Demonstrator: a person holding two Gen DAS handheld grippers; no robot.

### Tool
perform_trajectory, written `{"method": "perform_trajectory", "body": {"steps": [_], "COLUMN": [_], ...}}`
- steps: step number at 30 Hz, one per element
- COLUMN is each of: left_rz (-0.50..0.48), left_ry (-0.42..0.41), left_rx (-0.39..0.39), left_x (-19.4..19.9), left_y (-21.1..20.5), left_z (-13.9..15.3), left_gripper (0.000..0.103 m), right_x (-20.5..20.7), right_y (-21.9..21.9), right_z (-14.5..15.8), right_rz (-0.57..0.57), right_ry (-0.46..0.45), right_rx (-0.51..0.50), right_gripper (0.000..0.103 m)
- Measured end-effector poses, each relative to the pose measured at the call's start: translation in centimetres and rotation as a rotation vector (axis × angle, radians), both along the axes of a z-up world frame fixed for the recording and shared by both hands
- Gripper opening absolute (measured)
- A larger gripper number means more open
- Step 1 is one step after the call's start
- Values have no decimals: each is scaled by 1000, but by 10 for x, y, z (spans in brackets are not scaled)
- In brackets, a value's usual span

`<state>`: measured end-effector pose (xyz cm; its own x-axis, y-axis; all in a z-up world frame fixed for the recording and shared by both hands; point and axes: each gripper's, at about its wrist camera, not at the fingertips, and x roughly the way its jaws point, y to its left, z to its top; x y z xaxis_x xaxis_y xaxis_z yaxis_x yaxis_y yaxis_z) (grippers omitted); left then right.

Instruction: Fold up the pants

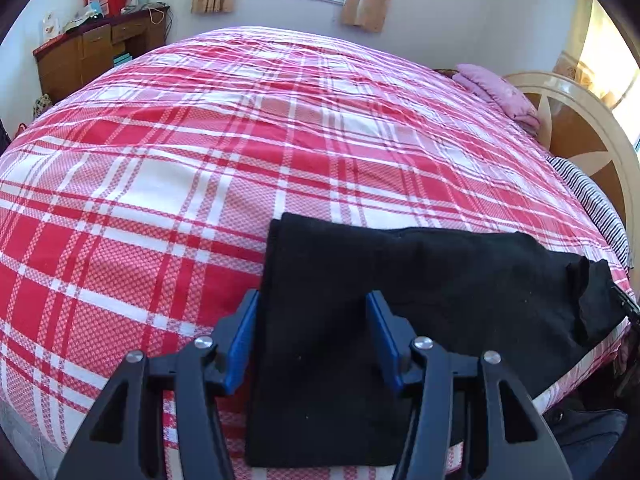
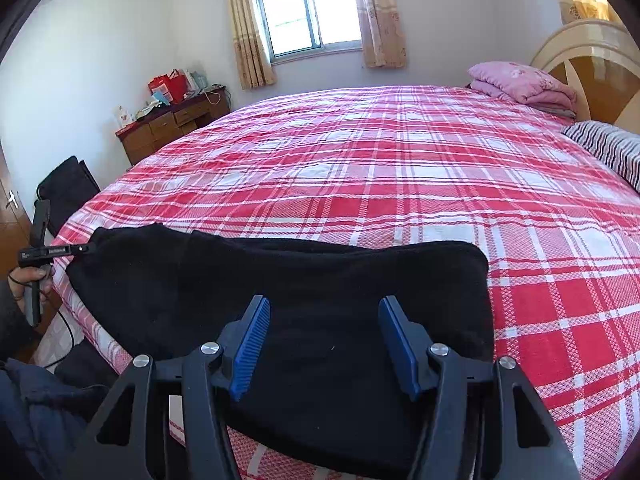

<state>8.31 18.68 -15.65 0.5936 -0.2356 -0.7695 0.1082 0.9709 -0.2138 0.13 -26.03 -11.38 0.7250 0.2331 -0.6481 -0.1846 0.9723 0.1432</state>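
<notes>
The black pants (image 1: 360,264) lie folded into a long band along the near edge of the red plaid bed (image 1: 200,140). My left gripper (image 1: 313,294) hovers over their left end, jaws apart, blue pads clear of the cloth. In the right wrist view the pants (image 2: 280,272) stretch from left to right. My right gripper (image 2: 326,298) stands open above their right part, nothing pinched. The left gripper (image 2: 82,249) also shows there side-on, its tip at the pants' left corner, held by a hand (image 2: 24,280). The right gripper's tip (image 1: 624,300) peeks in at the pants' far right end.
A folded pink blanket (image 2: 520,80) and a striped pillow (image 2: 608,144) lie by the headboard (image 1: 580,128). A wooden desk (image 1: 92,52) with bags stands against the far wall. A dark chair (image 2: 64,188) is beside the bed's left side.
</notes>
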Motion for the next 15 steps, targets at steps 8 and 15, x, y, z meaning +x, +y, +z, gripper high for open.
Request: {"method": "perform_trajectory", "body": {"steps": [8, 15], "left_rz": [-16, -36], "left_ry": [15, 22], "left_rx": [-25, -142], "left_x": [-3, -7], "left_y": [7, 15], "left_z": [-1, 5], "left_gripper": [32, 19], "right_x": [-2, -2], "right_y": [8, 8], "right_z": [-3, -3], "right_rz": [21, 16], "right_ry": [-7, -19], "right_rx": [-24, -21], "right_gripper": [59, 59]}}
